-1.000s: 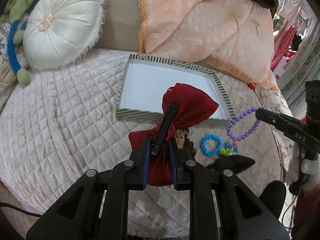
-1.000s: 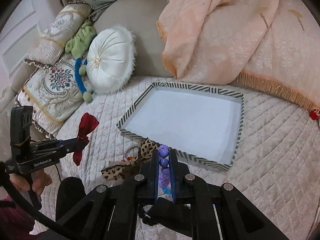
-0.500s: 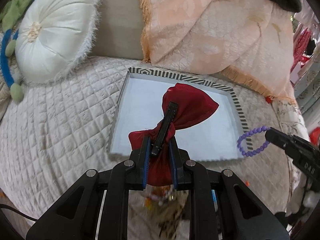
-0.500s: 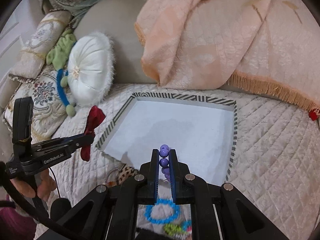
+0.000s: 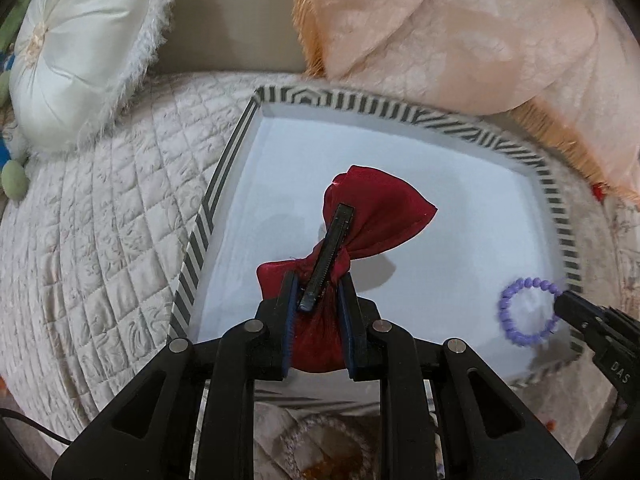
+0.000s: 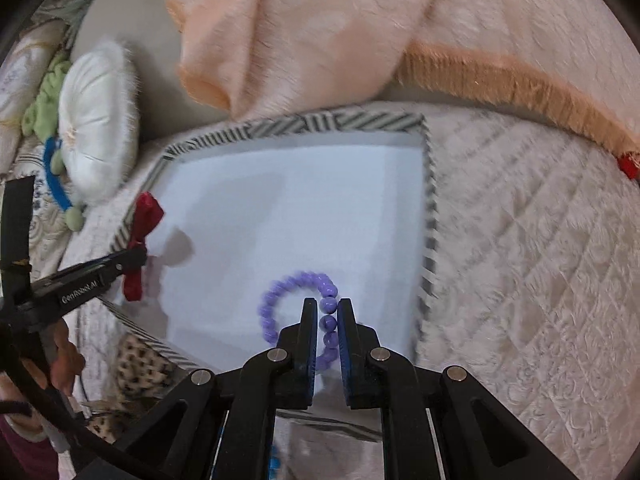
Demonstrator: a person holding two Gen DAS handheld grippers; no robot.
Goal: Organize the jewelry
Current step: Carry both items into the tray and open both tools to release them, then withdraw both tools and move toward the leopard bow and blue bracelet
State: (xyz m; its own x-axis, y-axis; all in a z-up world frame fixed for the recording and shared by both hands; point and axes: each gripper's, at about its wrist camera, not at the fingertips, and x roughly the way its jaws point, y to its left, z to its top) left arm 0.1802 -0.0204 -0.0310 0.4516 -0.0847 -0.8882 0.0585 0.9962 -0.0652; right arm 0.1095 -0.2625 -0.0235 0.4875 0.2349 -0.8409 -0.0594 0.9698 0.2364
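My left gripper is shut on a red bow hair clip and holds it over the near left part of the striped tray. It also shows in the right wrist view with the bow. My right gripper is shut on a purple bead bracelet over the tray's near right part. The bracelet also shows in the left wrist view, at the right gripper's tip.
The tray lies on a quilted cream cover. A round white cushion is at the back left, a peach blanket behind the tray. A leopard-print item and other jewelry lie near the tray's front edge.
Both grippers moved forward over the tray with their items. The loose jewelry in front of the tray has slid out of the lower edge of view.
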